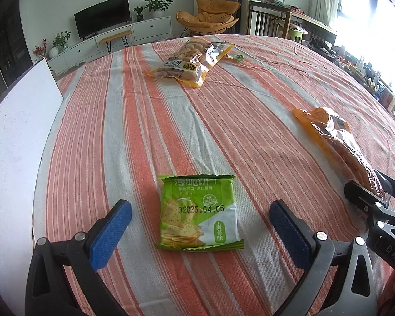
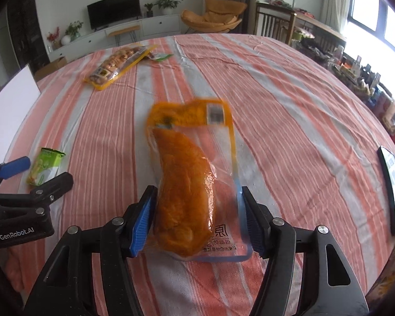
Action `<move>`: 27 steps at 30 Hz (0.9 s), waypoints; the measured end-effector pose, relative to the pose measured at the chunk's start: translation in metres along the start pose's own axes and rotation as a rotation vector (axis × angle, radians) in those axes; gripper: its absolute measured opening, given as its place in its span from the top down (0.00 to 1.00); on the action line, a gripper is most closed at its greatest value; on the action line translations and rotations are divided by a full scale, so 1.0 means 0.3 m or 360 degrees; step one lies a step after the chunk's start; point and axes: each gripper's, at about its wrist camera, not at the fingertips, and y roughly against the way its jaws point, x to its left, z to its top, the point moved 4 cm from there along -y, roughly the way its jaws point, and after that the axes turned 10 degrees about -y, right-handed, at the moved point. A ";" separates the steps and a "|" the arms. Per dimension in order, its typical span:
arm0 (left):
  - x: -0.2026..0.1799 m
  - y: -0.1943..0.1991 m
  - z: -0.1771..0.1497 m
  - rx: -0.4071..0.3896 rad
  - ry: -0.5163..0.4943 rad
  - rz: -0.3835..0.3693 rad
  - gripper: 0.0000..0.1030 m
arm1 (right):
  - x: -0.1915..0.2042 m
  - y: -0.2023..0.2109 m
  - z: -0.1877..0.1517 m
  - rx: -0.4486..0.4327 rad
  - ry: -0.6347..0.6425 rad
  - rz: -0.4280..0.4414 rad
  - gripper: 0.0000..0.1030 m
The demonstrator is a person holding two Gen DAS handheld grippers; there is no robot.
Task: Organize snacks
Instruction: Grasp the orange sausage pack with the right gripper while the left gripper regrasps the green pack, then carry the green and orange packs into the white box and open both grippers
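Striped tablecloth (image 2: 289,110) | orange pouch (image 2: 187,184) clamped between right gripper (image 2: 197,223) jaws

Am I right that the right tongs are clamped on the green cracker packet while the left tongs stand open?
Not quite. The right tongs are clamped on the orange pouch, as the right wrist view shows. The green cracker packet lies on the tablecloth between the open left tongs, untouched.

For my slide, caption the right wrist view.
Right gripper grips an orange snack pouch over the striped tablecloth.
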 end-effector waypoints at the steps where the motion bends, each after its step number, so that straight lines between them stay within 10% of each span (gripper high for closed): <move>1: 0.000 0.000 0.000 0.0000 0.0000 0.0000 0.00 | 0.001 0.001 -0.004 -0.0010 0.0009 0.0000 0.32; 6: 0.002 0.002 0.001 0.0053 0.0014 0.0000 0.06 | 0.000 0.011 -0.016 0.0005 0.0038 0.0024 0.37; 9: -0.005 0.043 -0.001 0.0026 0.0001 0.0000 0.53 | -0.029 0.036 -0.021 0.0045 -0.0059 0.0129 0.42; 17: -0.004 0.221 -0.063 -0.0073 0.0177 -0.0323 0.53 | -0.207 0.120 -0.085 0.0158 -0.0783 0.0819 0.43; 27: 0.122 0.622 -0.056 -0.0338 0.0273 -0.0533 0.53 | -0.116 0.316 -0.079 0.0132 -0.0893 0.1077 0.43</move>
